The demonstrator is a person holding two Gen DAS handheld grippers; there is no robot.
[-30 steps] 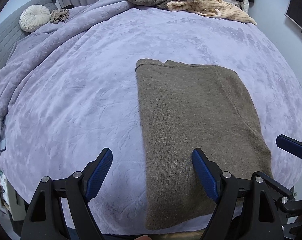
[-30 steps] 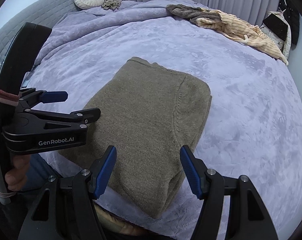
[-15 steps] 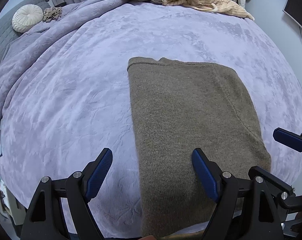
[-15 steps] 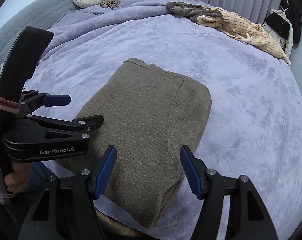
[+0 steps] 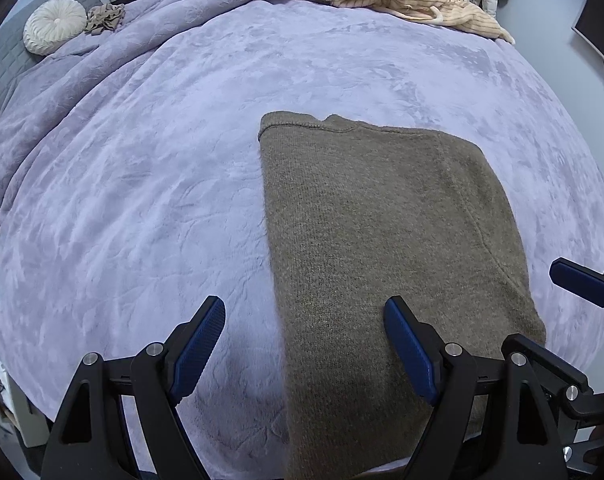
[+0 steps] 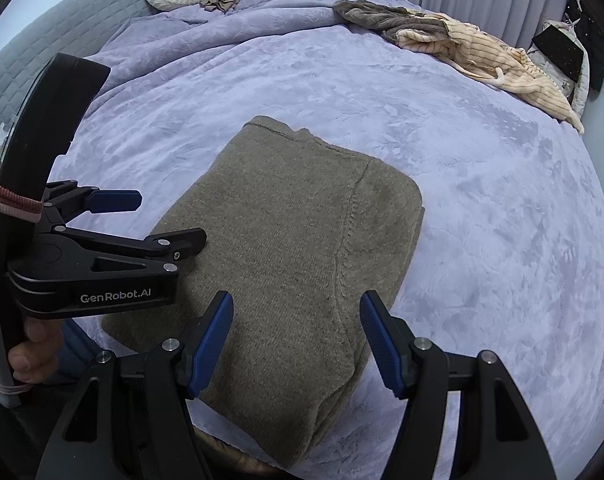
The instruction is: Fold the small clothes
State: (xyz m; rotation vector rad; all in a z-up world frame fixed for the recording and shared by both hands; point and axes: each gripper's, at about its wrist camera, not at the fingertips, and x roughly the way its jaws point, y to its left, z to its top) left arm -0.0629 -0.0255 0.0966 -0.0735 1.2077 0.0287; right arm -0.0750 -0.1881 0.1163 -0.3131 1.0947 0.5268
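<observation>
a lavender blanket (image 5: 162, 184) covers the bed; the folded olive-brown sweater (image 5: 381, 248) lies flat near its front edge. the left gripper (image 5: 302, 336) and right gripper (image 6: 296, 330) hover above it, both spread and empty.

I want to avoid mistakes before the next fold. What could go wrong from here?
1. The folded sweater reaches the near edge of the blanket; a pull toward the person may drag it off the bed.
2. Both grippers, left and right, hang open; a pinch may catch only the top layer and undo the fold.
</observation>
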